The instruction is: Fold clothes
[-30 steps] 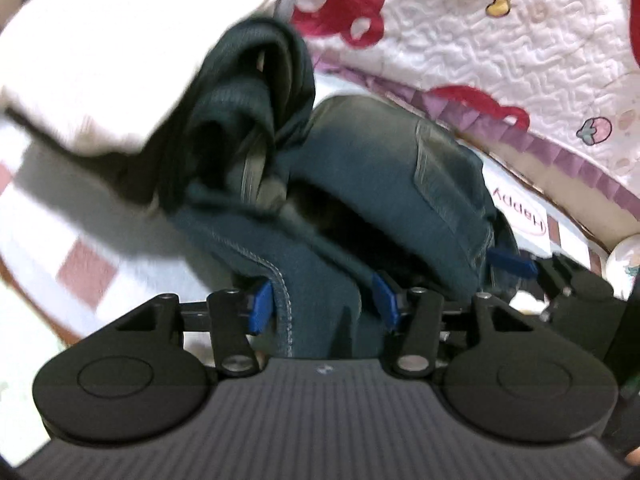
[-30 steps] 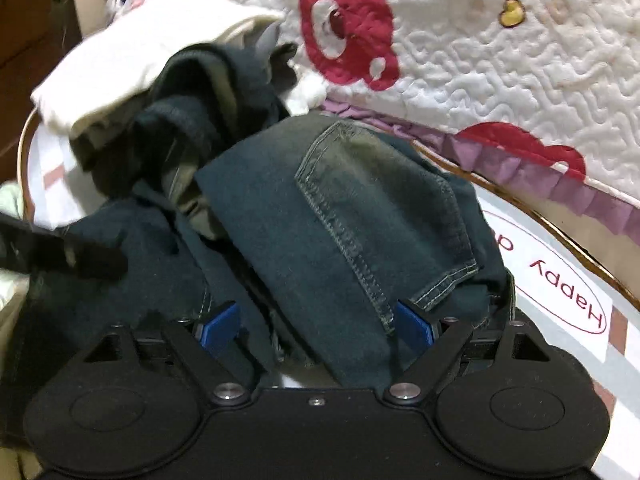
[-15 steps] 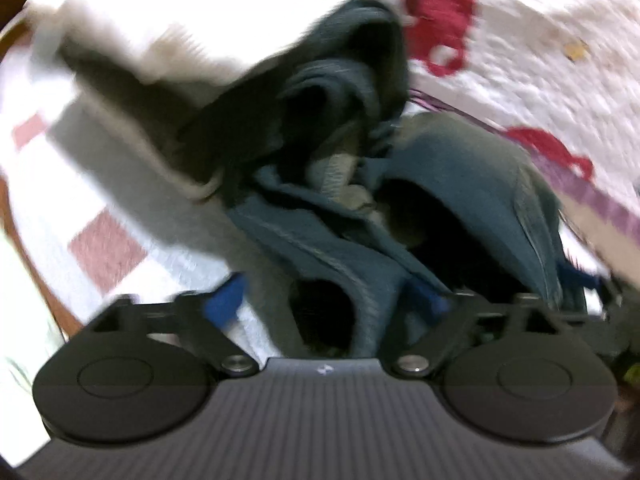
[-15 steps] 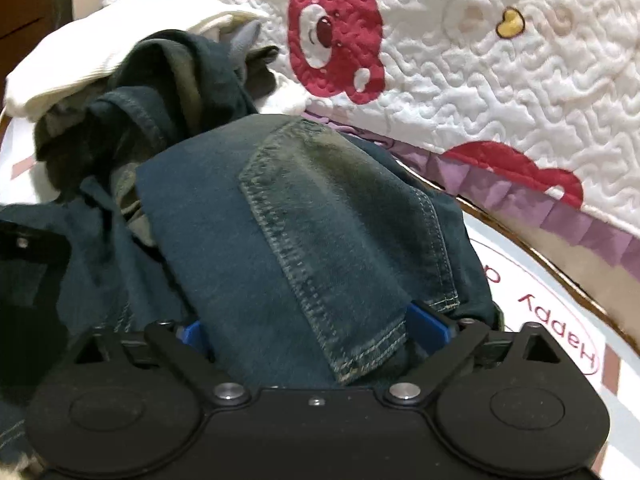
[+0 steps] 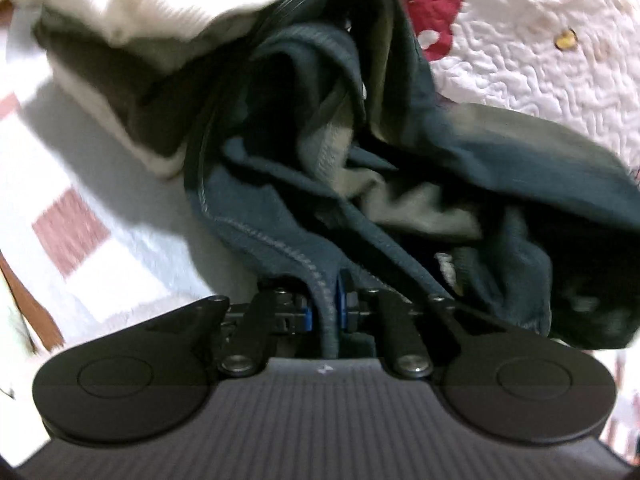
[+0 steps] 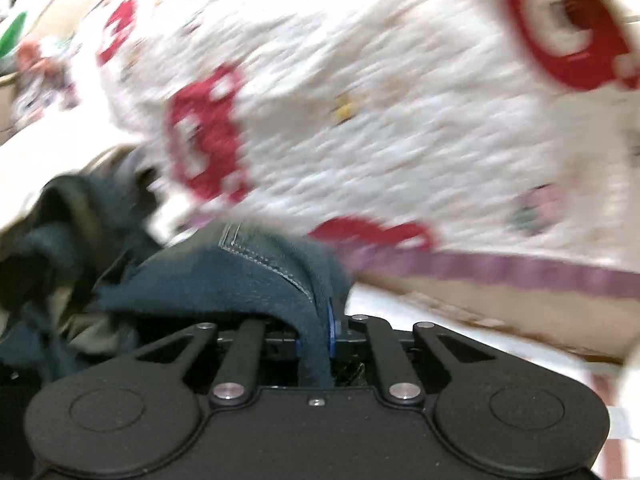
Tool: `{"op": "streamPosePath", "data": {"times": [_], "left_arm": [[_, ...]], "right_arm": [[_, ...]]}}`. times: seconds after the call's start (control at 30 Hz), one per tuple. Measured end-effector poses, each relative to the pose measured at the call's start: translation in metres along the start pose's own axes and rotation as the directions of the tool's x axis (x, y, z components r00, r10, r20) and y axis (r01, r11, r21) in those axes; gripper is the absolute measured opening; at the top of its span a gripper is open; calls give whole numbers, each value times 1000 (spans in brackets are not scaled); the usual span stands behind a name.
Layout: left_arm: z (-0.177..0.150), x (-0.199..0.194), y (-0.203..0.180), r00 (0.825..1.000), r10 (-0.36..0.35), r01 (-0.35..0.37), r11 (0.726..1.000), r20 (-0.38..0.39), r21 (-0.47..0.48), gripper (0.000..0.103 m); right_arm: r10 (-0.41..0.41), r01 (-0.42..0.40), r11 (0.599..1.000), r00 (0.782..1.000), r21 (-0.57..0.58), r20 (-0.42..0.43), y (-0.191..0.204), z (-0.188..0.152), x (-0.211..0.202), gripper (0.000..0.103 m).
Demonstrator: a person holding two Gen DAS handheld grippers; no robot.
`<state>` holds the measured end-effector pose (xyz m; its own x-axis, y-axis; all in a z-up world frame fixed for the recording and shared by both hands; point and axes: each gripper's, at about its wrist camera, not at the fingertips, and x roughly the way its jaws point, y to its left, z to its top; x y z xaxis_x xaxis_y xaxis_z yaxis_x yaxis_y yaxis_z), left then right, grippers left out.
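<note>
A pair of dark blue jeans [image 5: 280, 216] lies crumpled on a white cloth with pink squares. My left gripper [image 5: 323, 307] is shut on a stitched hem of the jeans, which runs up and away into the heap. In the right wrist view another edge of the jeans [image 6: 248, 276], with pale stitching, is pinched in my right gripper [image 6: 316, 334], also shut. The rest of the jeans trails off to the left there. Both views are blurred by motion.
A white ribbed garment [image 5: 120, 12] lies over the far end of the jeans. A white quilt with red bear prints [image 6: 360, 120] and a purple frill [image 6: 500, 272] fills the back and right. A brown table edge [image 5: 24, 304] shows at the left.
Both grippers have gone from open to shut on edges of the jeans. The right gripper has since swung up, so the quilt now fills its view.
</note>
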<state>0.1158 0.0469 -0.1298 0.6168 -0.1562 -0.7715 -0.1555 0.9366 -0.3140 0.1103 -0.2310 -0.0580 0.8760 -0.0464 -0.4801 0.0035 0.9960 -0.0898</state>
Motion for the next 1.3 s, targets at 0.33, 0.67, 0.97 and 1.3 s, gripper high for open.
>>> {"op": "streamPosePath", "data": {"times": [0.33, 0.67, 0.97, 1.3], "left_arm": [[3, -24, -15, 996, -46, 42, 998, 80, 45, 7], [-3, -7, -14, 1000, -11, 11, 999, -1, 35, 30], [-9, -3, -7, 998, 53, -52, 998, -46, 35, 56], [-27, -47, -66, 1000, -24, 24, 968, -2, 250, 56]], "right_arm": [[-302, 289, 925, 953, 247, 14, -133, -22, -87, 8], [-360, 406, 822, 914, 399, -188, -183, -73, -56, 18], [-251, 341, 779, 939, 526, -236, -198, -93, -69, 47], [-352, 462, 703, 887, 541, -299, -253, -161, -116, 74]]}}
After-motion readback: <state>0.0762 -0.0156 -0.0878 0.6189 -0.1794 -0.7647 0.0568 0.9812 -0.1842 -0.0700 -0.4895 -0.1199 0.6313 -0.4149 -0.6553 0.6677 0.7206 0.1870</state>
